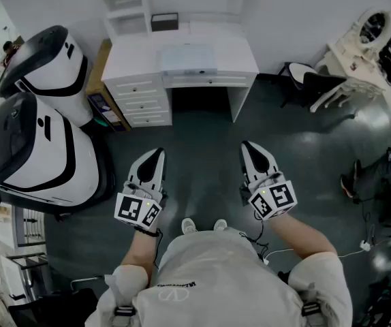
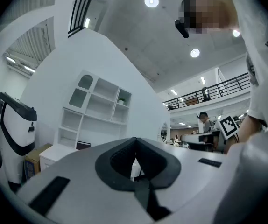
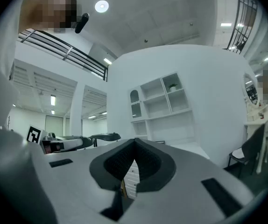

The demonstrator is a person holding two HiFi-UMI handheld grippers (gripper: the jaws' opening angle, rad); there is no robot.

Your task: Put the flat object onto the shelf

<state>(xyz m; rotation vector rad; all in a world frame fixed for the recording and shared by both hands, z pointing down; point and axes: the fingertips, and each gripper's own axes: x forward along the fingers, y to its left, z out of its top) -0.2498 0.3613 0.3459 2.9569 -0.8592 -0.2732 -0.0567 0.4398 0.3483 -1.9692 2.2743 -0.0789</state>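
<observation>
**Desk editor:** Where is the flat object (image 1: 189,58)?

**Photographer:** It lies on the white desk (image 1: 137,56), toward the front edge above the knee gap. It is a pale, thin rectangle with squared corners and a smooth top. From overhead it is hard to tell whether it is a closed laptop or a shallow box.

**Desk editor:** And the grippers?

**Photographer:** The left gripper (image 1: 154,154) and right gripper (image 1: 248,146) are held side by side over the dark floor, well short of the desk. Each has its black ribbed pads pressed together with nothing between them.

**Desk editor:** What do the gripper views add?

**Photographer:** They show the shelf (image 2: 96,107) front-on, with matte white open compartments, one arched niche and a small potted plant (image 2: 121,100) up top. The left gripper view also catches a dark box (image 2: 83,145) at the back of the desk. The flat object itself shows only in the head view.
</observation>
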